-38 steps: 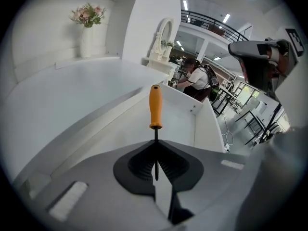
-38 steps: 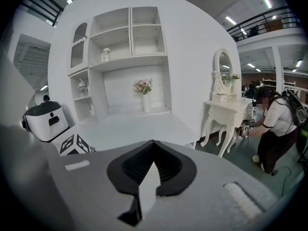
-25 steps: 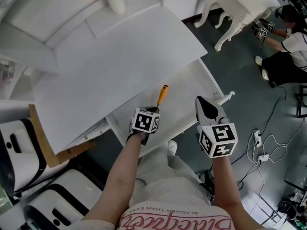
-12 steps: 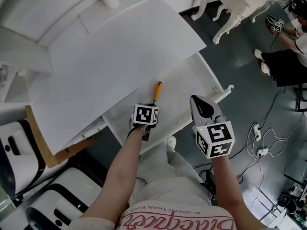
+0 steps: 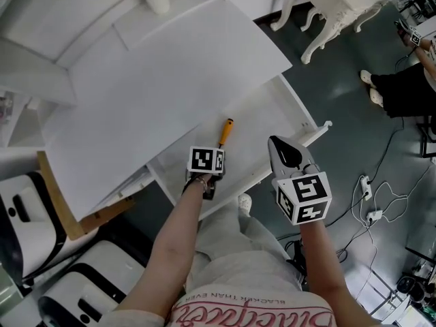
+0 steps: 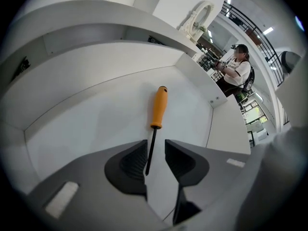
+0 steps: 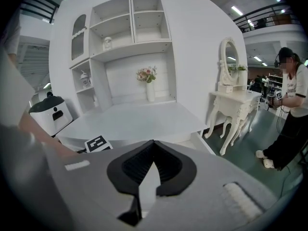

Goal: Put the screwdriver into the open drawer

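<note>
The screwdriver, orange handle and thin black shaft, lies on the floor of the open white drawer. My left gripper points steeply down over its shaft end. In the left gripper view the screwdriver points away from me on the drawer floor. The jaws of the left gripper are opening: the shaft runs between them and the pads do not press on it. My right gripper hovers over the drawer's right part, shut and empty, as the right gripper view confirms.
The white desk top overhangs the drawer's far side. The drawer's knob sticks out at the right. A white dressing table stands beyond, a person at the far right, cables and a power strip on the floor.
My left gripper has sunk into the drawer with the screwdriver and its jaws have parted. The screwdriver now rests on the drawer floor. The right gripper has stayed put.
</note>
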Action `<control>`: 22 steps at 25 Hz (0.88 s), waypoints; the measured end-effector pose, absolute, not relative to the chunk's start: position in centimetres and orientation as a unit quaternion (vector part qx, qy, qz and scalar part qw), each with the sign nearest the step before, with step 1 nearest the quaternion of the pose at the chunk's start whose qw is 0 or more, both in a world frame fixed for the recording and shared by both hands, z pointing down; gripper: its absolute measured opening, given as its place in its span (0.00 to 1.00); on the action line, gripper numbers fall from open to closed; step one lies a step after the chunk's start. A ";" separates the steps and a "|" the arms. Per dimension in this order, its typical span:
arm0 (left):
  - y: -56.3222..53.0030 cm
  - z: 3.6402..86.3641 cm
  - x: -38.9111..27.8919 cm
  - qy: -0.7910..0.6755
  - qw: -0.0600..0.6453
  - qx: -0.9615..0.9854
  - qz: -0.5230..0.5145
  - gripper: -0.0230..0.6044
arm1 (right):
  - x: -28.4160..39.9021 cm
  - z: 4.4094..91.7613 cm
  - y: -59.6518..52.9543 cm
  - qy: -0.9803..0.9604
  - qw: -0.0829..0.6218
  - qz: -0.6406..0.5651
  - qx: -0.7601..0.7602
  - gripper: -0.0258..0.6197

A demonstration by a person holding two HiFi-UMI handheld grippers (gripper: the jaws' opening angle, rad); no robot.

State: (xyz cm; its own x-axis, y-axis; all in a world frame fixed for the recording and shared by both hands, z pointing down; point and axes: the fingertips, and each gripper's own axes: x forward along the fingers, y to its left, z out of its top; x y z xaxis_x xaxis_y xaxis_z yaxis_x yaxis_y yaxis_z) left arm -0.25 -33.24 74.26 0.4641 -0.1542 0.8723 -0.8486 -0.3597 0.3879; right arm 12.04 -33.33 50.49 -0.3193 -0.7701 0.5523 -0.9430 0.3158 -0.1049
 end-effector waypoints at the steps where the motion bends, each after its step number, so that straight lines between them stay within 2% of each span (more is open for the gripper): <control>1: -33.2 74.2 -0.3 -0.343 0.454 0.727 0.384 0.28 | 12.0 50.4 -33.3 -0.784 0.204 0.209 0.547 0.04; 3: -33.2 73.9 -0.5 -0.345 0.459 0.727 0.378 0.36 | 11.9 50.3 -33.1 -0.785 0.202 0.207 0.548 0.04; 5: -33.5 73.4 -0.9 -0.354 0.458 0.727 0.369 0.38 | 11.8 50.1 -32.9 -0.784 0.201 0.205 0.550 0.04; 22: -34.4 66.5 -2.7 -0.383 0.421 0.764 0.303 0.33 | 10.7 44.9 -32.7 -0.816 0.162 0.142 0.536 0.04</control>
State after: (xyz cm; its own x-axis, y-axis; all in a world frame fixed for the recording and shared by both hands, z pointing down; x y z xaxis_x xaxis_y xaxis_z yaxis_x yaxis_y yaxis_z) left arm -2.67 -34.44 66.51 0.5222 -0.3296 0.7866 -0.8411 -0.3513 0.4113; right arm 10.67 -32.74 44.94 -0.3729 -0.8287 0.4173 -0.9210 0.3853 -0.0578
